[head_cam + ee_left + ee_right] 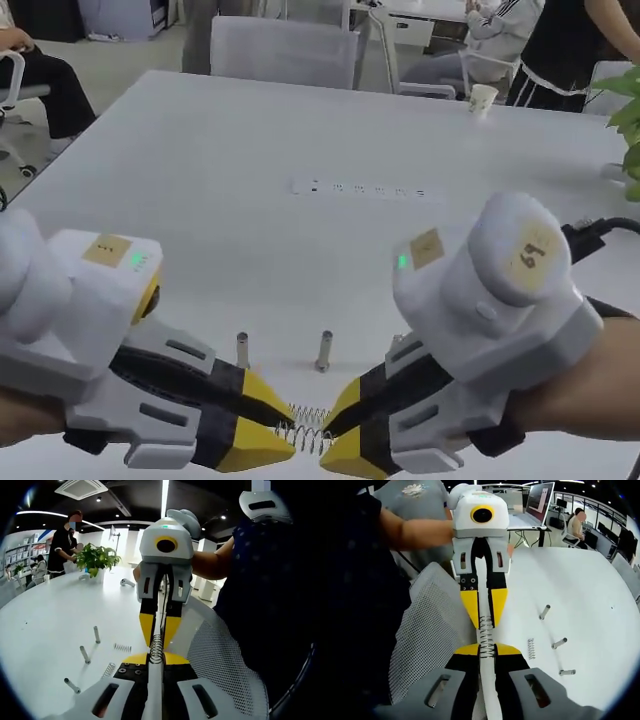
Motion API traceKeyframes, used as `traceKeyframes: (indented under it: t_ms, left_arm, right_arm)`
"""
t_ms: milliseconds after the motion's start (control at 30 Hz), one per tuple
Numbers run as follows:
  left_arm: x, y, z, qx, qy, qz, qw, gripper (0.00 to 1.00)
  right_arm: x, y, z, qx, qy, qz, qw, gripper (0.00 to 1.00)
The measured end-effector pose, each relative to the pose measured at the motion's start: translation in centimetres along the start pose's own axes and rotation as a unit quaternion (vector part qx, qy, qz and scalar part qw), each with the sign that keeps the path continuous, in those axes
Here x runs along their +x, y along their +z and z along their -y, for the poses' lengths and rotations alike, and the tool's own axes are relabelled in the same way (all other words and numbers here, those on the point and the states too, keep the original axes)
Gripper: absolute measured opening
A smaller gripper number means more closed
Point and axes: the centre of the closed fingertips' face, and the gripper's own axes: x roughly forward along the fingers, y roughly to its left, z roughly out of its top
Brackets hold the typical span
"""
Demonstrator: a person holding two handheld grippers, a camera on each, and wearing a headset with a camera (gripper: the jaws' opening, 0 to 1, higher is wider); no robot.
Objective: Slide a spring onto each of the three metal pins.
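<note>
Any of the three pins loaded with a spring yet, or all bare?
All bare: the three pins show plain shafts. One spring is held between the left tool and right tool; two loose springs lie nearby.

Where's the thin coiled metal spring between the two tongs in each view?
Head view: the thin coiled metal spring sits bottom centre, bridging the left tongs and right tongs.
Left gripper view: the spring stands lower centre.
Right gripper view: the spring runs up the centre.
Shared landmark: the short metal pins, to its left in the left gripper view, its right in the right gripper view.
</note>
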Motion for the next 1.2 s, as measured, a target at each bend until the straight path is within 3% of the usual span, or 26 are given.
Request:
traceKeyframes:
  t_ms: [300, 533, 667, 700, 900, 1200]
  left_arm:
    - [-0.7, 1.4, 0.3, -0.034, -0.012, 0.054, 0.9979, 0.02]
    - [-0.8, 1.5, 0.3, -0.032, -0.003, 0.063, 0.9975, 0.01]
    - [-1.5, 2.2, -0.1, -0.041, 0.001, 0.086, 0.9954, 0.01]
    - [-1.5, 2.2, 0.0, -0.041, 0.001, 0.086, 0.9955, 0.01]
    - [-1.5, 2.4, 0.0, -0.041, 0.003, 0.091, 0.995, 0.01]
    - [-1.6, 2.6, 0.0, -0.04, 0.003, 0.099, 0.9943, 0.02]
  right_arm:
    - [-1.2, 1.0, -0.3, 0.019, 0.02, 0.051, 0.9983, 0.08]
    - [-1.2, 1.3, -0.1, 0.031, 0.013, 0.082, 0.996, 0.1]
    - [-1.0, 1.0, -0.1, 0.039, 0.012, 0.09, 0.9951, 0.13]
    - [-1.1, 1.2, 0.2, 0.037, 0.002, 0.097, 0.9946, 0.11]
    - [-1.2, 1.8, 0.3, 0.046, 0.0, 0.118, 0.992, 0.09]
    - [-2.4, 3.0, 0.0, 0.056, 0.009, 0.143, 0.9881, 0.09]
